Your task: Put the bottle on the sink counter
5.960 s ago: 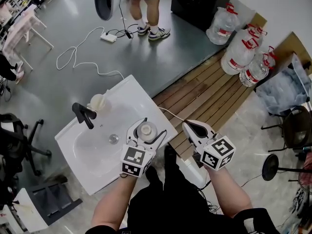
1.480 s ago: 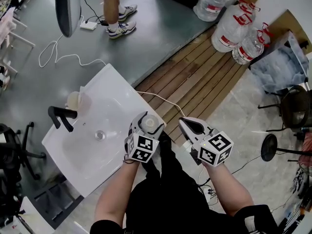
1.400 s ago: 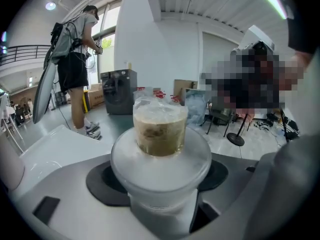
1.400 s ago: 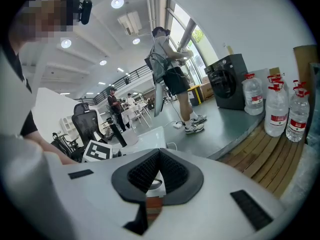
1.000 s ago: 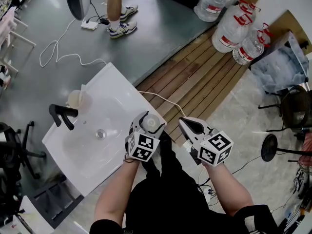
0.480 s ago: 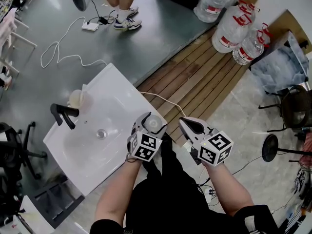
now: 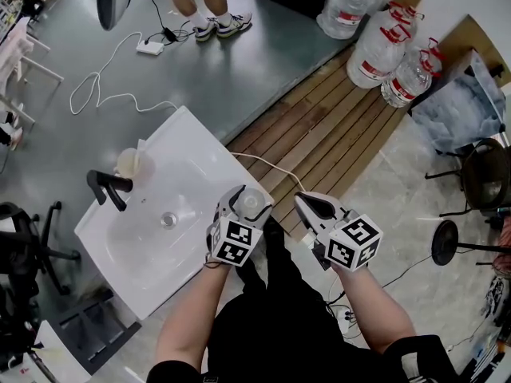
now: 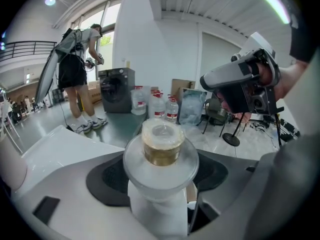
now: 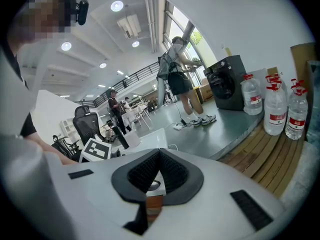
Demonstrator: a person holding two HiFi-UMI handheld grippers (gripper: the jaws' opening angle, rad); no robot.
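While the left hand-held gripper [image 7: 244,201] clamps the bottle [image 8: 161,151] upright, it sits at the white sink counter's [image 7: 188,131] right corner, by the person; I can't tell whether it touches the surface. The right hand-held gripper [image 7: 311,206], jaws pressed together on nothing, hangs just off that corner.

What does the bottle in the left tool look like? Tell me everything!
The bottle is frosted white plastic by its look, with a wide round collar, a golden-brown neck and a clear cap. It stands upright, clamped between the left tool's jaws, by the near corner of the white sink. Its base is hidden.
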